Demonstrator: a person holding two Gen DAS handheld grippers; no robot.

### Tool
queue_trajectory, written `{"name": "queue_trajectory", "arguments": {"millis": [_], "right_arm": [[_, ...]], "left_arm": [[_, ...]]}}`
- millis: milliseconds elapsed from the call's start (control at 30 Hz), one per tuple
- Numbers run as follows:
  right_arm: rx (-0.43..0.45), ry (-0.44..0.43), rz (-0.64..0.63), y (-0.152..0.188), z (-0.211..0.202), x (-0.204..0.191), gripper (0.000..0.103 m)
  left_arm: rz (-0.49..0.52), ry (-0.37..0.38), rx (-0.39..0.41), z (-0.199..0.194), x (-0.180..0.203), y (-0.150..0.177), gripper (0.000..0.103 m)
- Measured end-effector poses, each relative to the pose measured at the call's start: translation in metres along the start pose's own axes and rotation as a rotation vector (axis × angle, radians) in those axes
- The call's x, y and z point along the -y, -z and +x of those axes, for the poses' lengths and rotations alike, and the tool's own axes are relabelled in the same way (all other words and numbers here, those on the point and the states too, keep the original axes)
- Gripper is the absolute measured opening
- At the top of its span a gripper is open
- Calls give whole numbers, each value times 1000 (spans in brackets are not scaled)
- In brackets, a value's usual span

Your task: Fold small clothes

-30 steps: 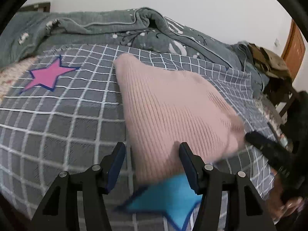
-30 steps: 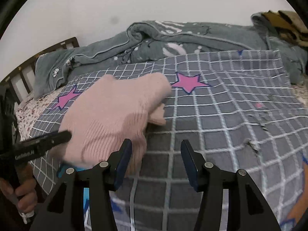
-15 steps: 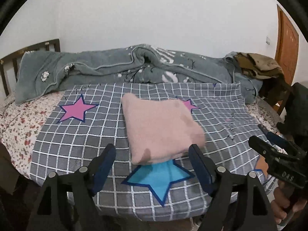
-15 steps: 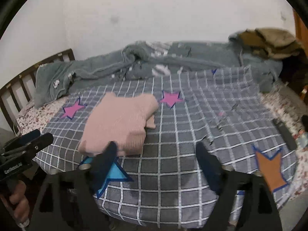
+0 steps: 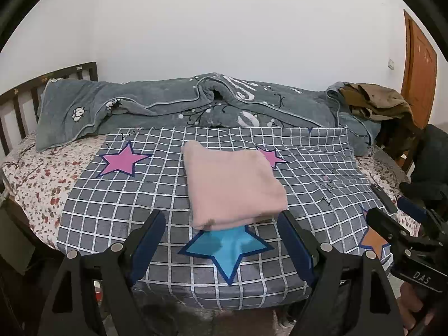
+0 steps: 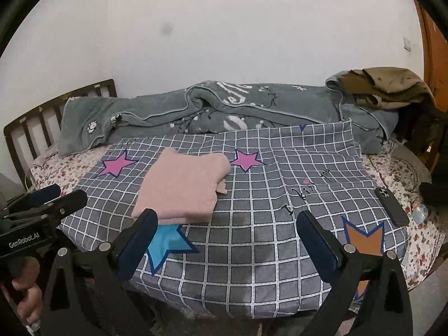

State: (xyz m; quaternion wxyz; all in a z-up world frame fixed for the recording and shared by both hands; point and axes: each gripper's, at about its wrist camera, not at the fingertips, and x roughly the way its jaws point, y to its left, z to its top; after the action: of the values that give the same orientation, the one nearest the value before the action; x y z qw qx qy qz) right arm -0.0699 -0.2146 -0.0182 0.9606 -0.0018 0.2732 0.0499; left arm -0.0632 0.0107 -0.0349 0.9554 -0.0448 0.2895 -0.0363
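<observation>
Lying folded on the checked sheet (image 5: 117,201), the pink sweater (image 5: 232,184) rests untouched — left gripper (image 5: 221,240) and right gripper (image 6: 226,235) both spread, jaws just widened, nothing between.

My left gripper (image 5: 221,240) and my right gripper (image 6: 226,238) both tilt downward with jaws that have just been opening wide, nothing between the pads, side by side, each gripped by a hand.

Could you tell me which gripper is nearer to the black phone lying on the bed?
Right. The right gripper hangs just left of the black phone; the left gripper sits farther left, before the pink sweater.
</observation>
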Motion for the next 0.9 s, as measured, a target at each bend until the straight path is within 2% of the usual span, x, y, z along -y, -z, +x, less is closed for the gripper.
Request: {"name": "queue_trajectory", "arguments": {"millis": [900], "right_arm": [[18,0,28,1,-9,0,98]], "left_arm": [[-7,-20,25,-12,-2,-4,82]]}}
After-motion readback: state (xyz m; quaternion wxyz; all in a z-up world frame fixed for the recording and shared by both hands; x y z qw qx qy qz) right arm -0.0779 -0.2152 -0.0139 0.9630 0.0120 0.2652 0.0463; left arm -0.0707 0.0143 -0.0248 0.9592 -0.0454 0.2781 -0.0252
